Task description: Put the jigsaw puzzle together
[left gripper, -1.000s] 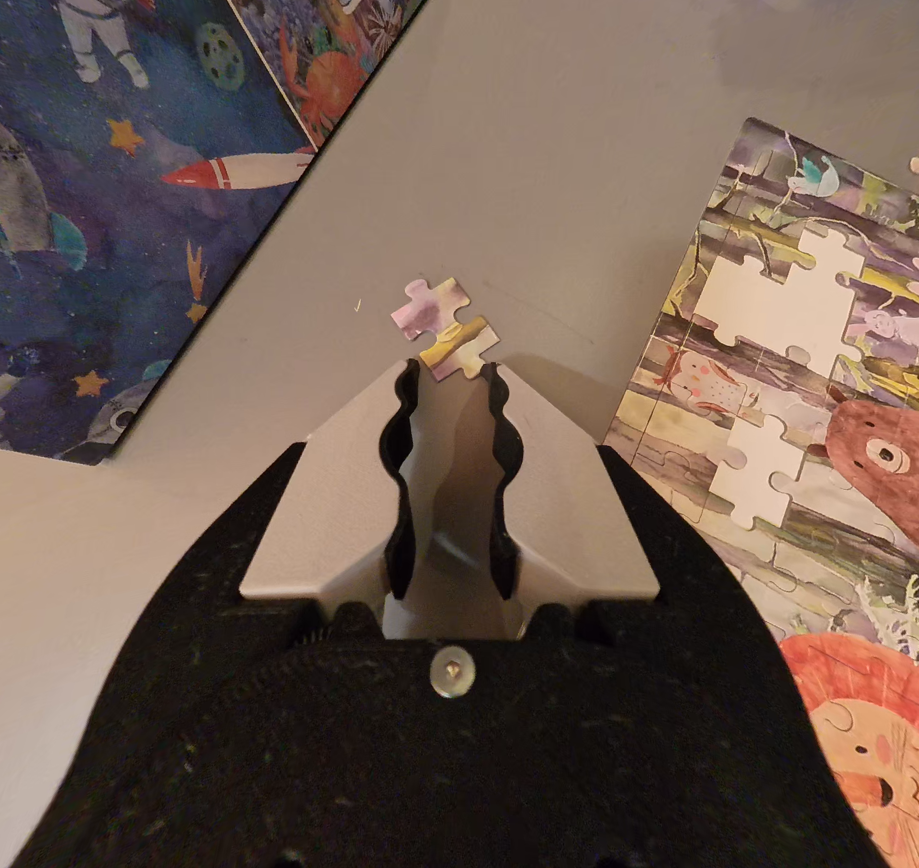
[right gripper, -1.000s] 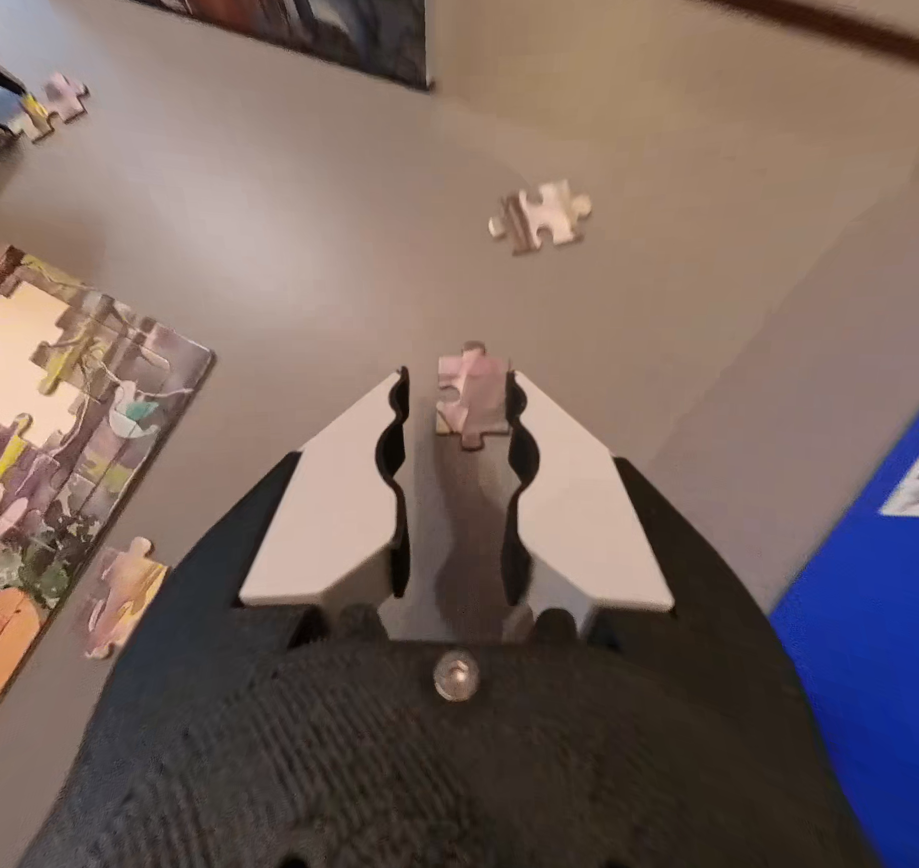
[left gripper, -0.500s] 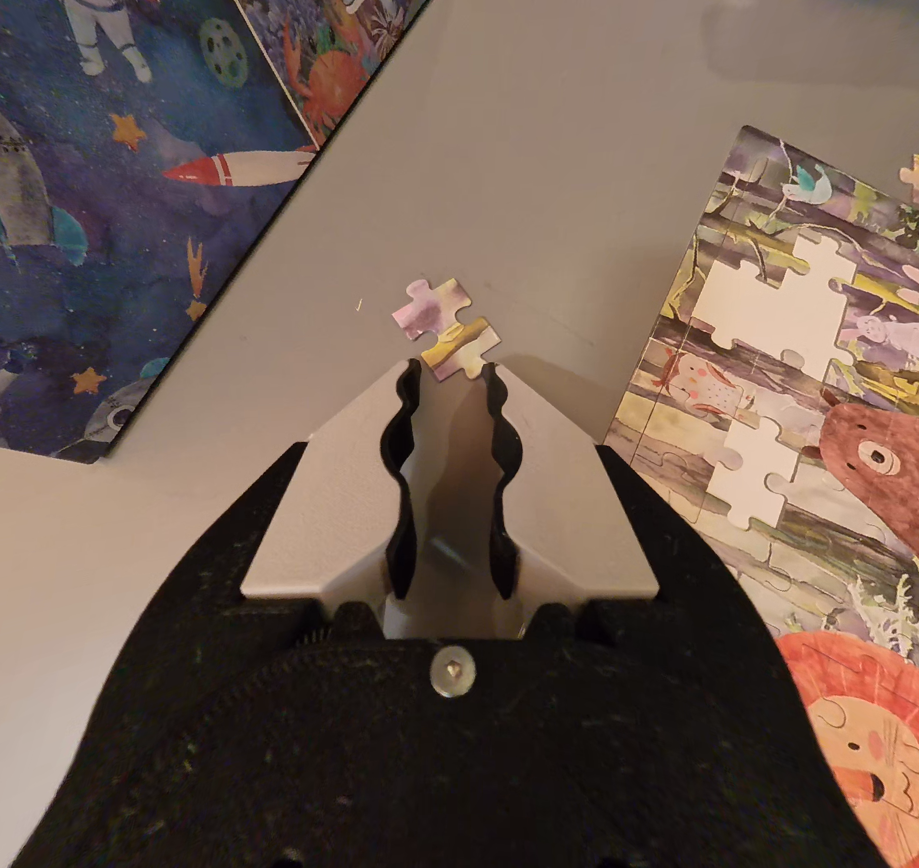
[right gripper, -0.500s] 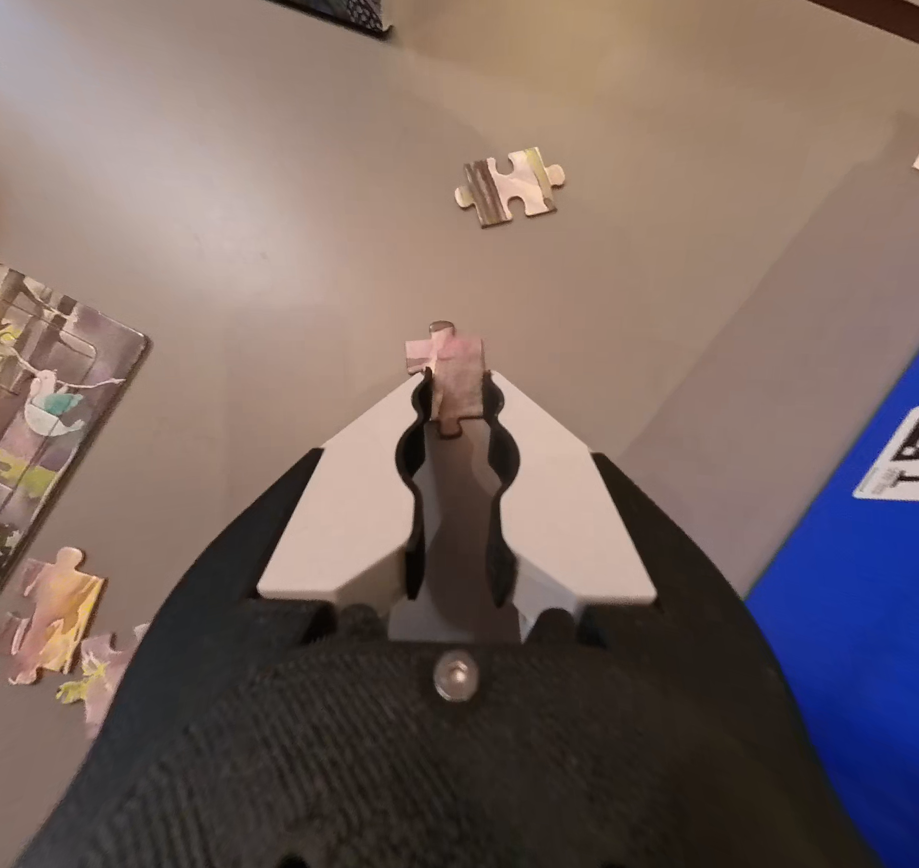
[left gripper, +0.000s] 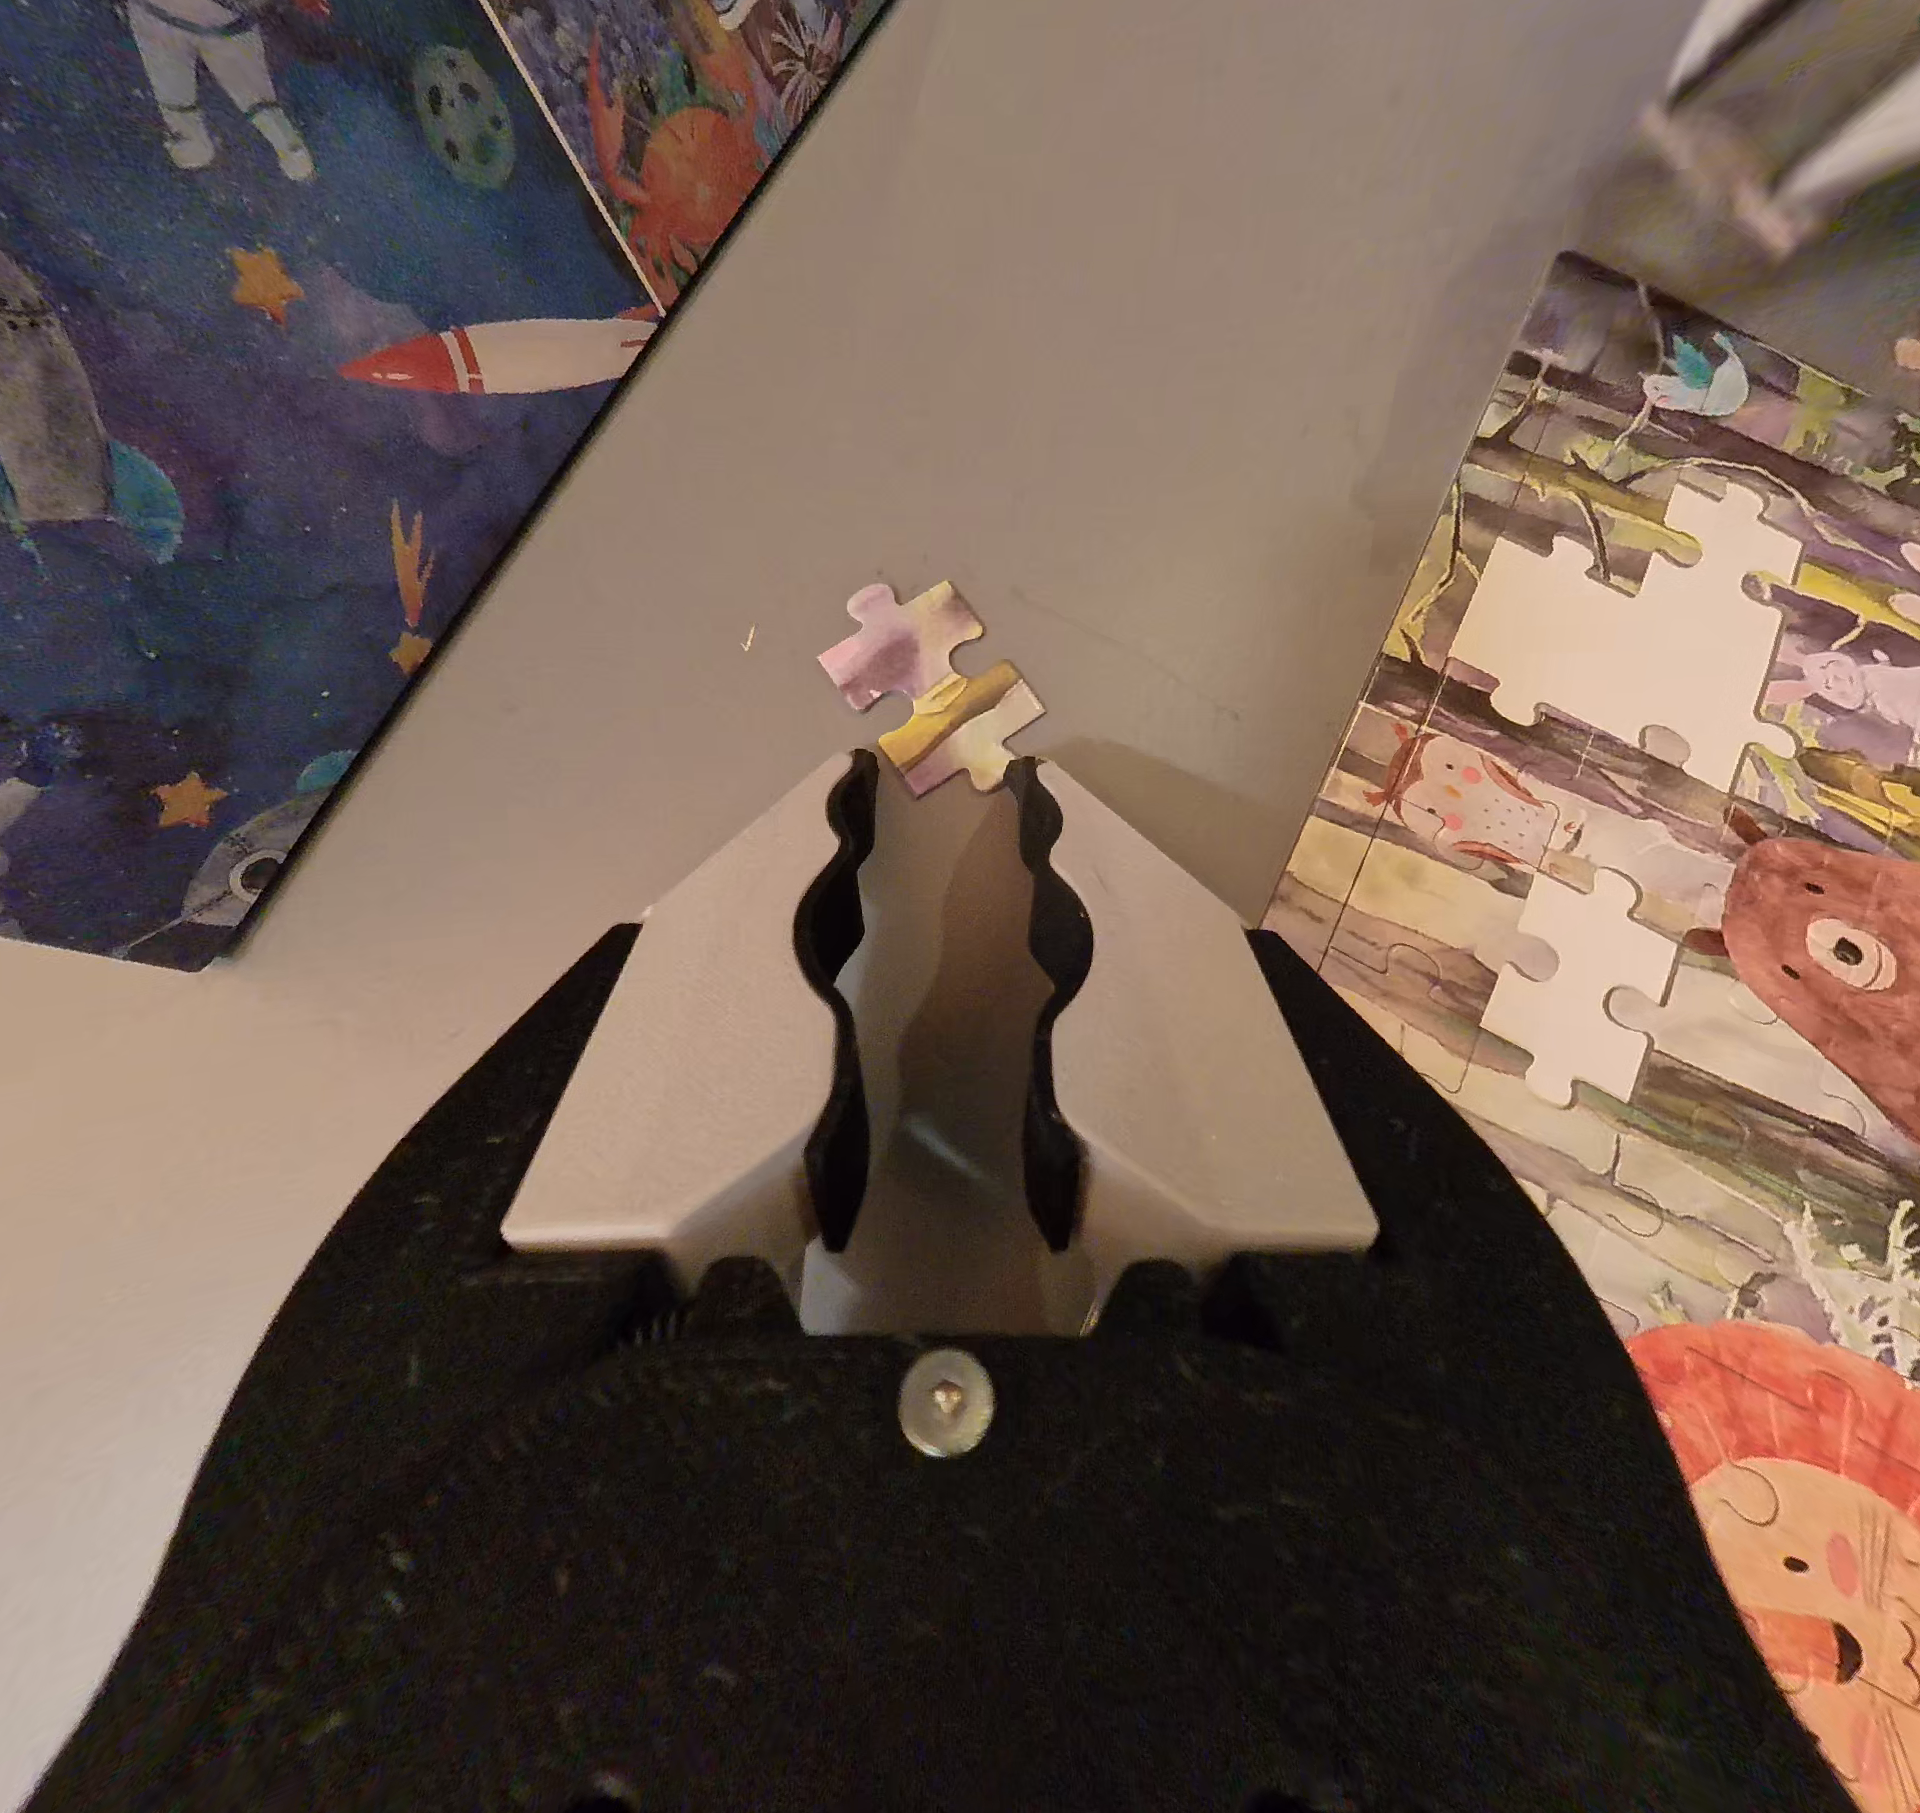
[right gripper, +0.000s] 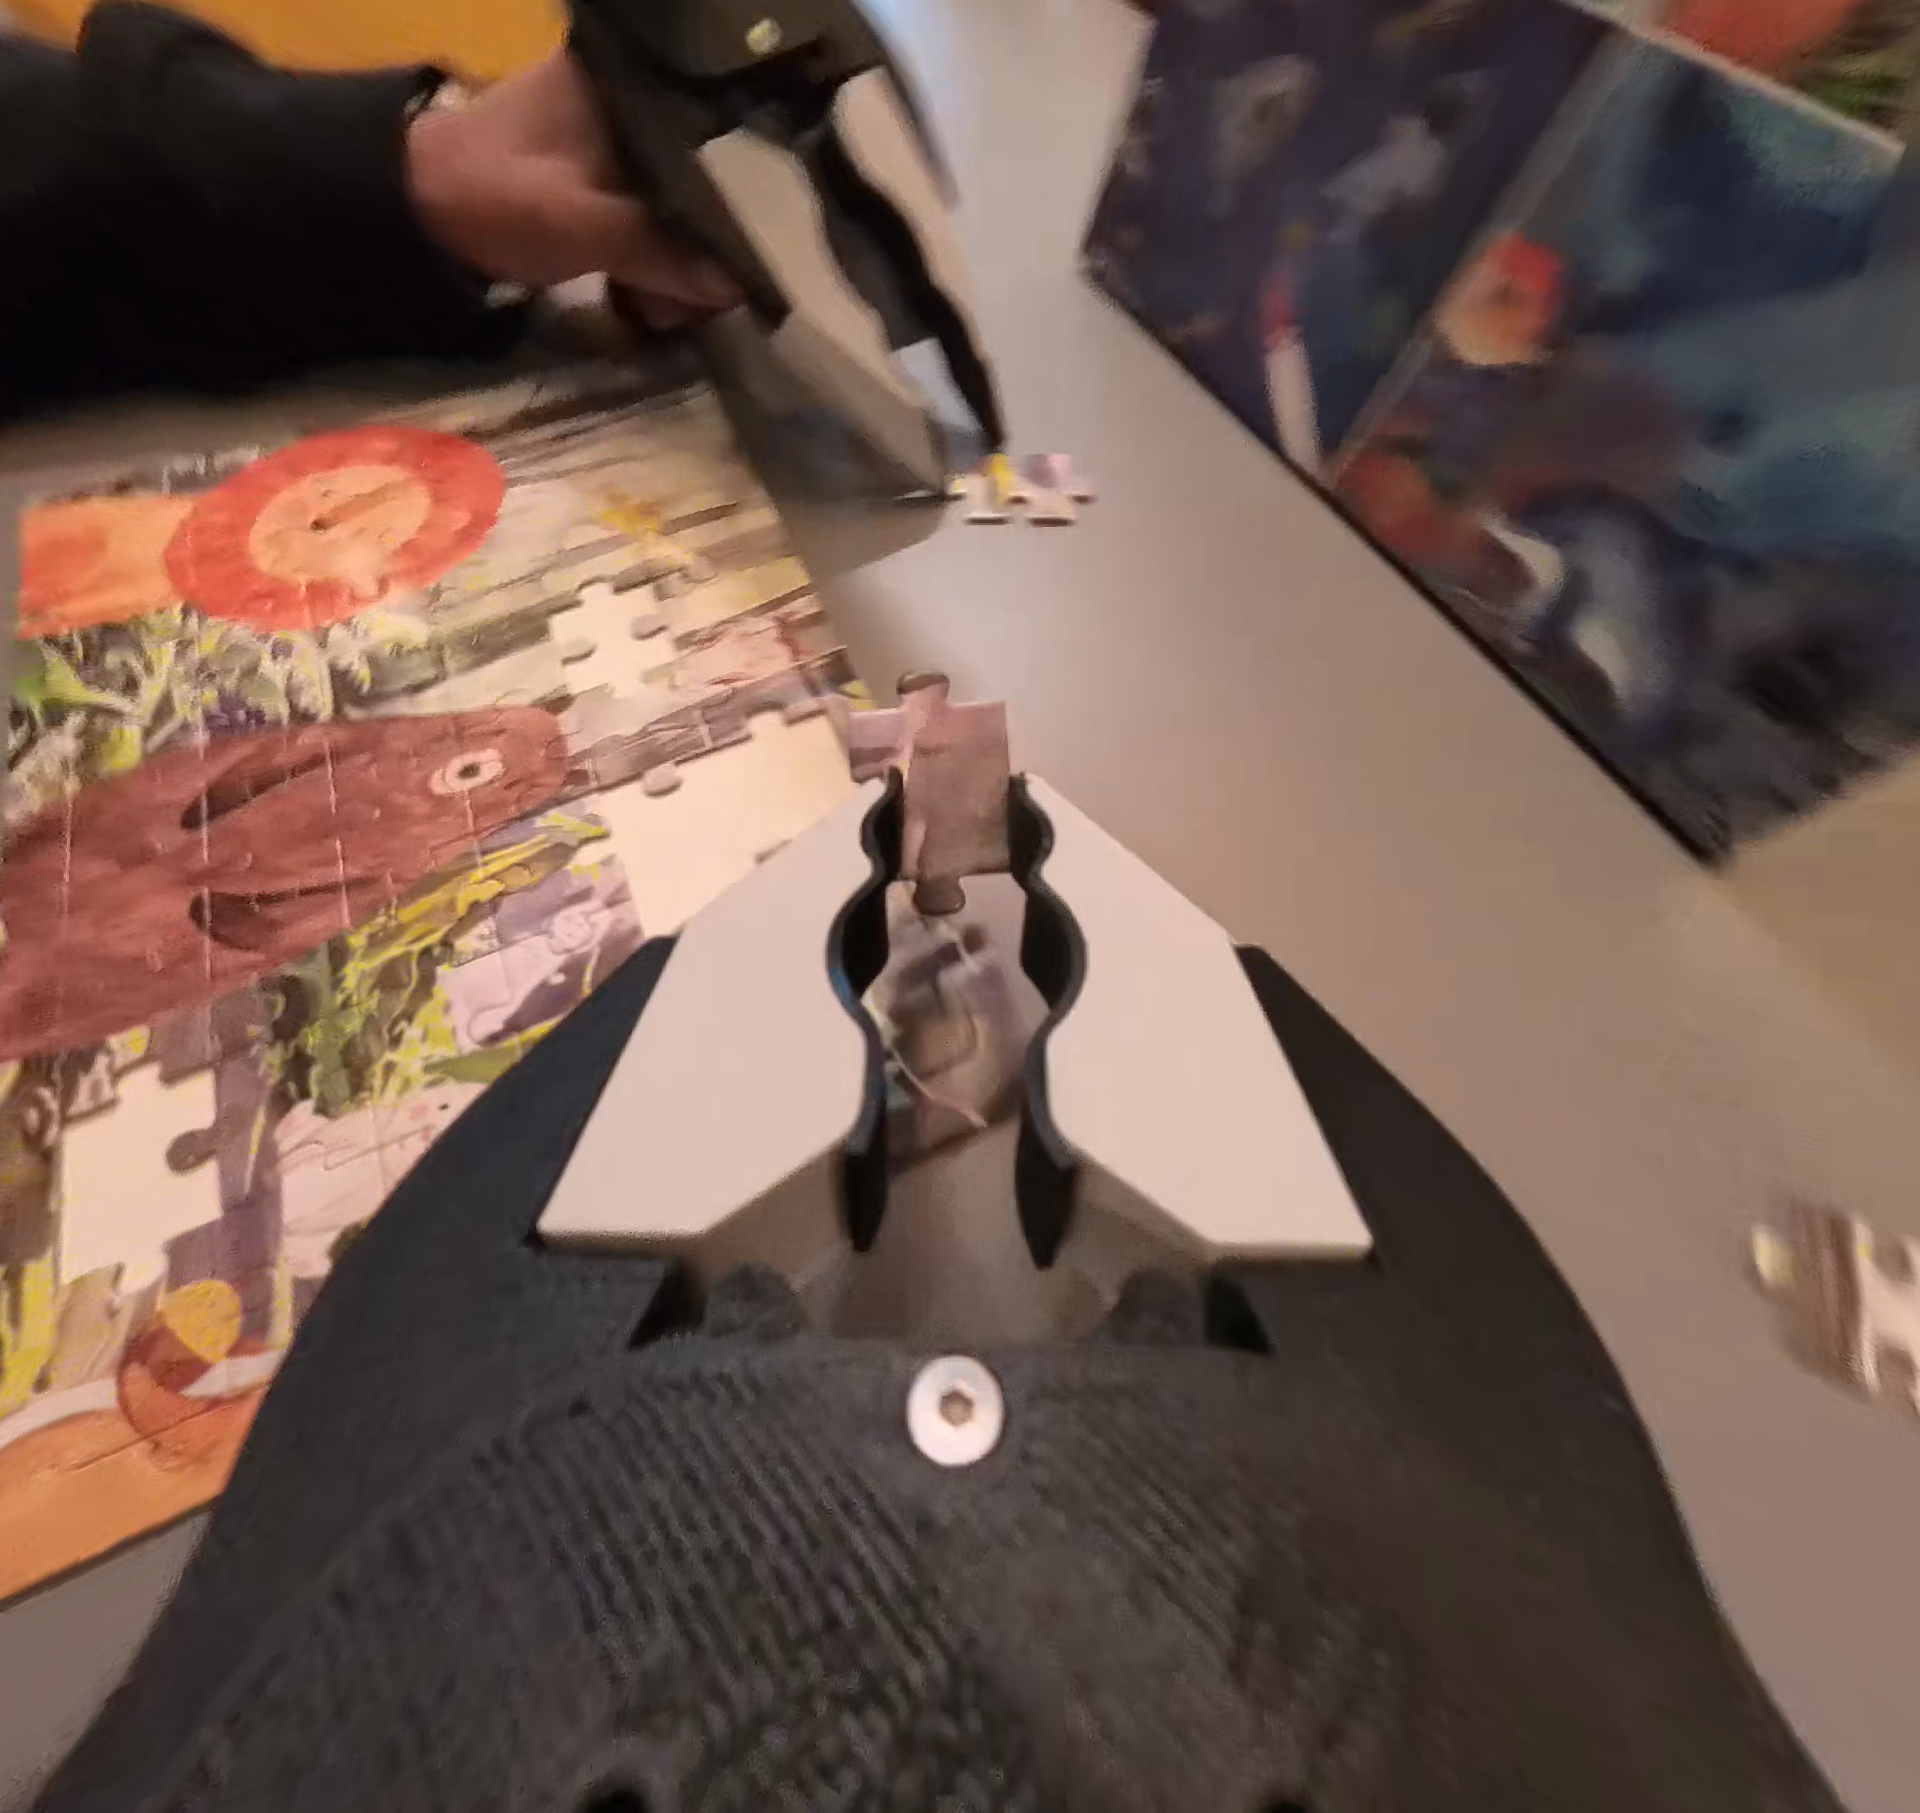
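Observation:
My right gripper (right gripper: 951, 792) is shut on a purple-pink puzzle piece (right gripper: 956, 740) and holds it over the near right corner of the animal puzzle (right gripper: 312, 828), which has white gaps. My left gripper (left gripper: 940, 766) is open, its tips at the near edge of two joined loose pieces (left gripper: 925, 688) on the grey table. The puzzle also shows at the right in the left wrist view (left gripper: 1621, 651). The left gripper (right gripper: 961, 449) and the hand (right gripper: 551, 194) holding it show in the right wrist view, beside the same two pieces (right gripper: 1023, 490). The right gripper (left gripper: 1808, 59) is a blur at top right.
Space and sea themed puzzle boards lie along the left (left gripper: 260, 464) and show at the right in the right wrist view (right gripper: 1558, 361). A loose striped piece (right gripper: 1839, 1316) lies on the table to my right gripper's right. My right fingertips sit around 15 cm from my left ones.
My right gripper shut on the purple-pink piece, lifted it and swung left to the animal puzzle. My left gripper has stayed at the two joined pieces.

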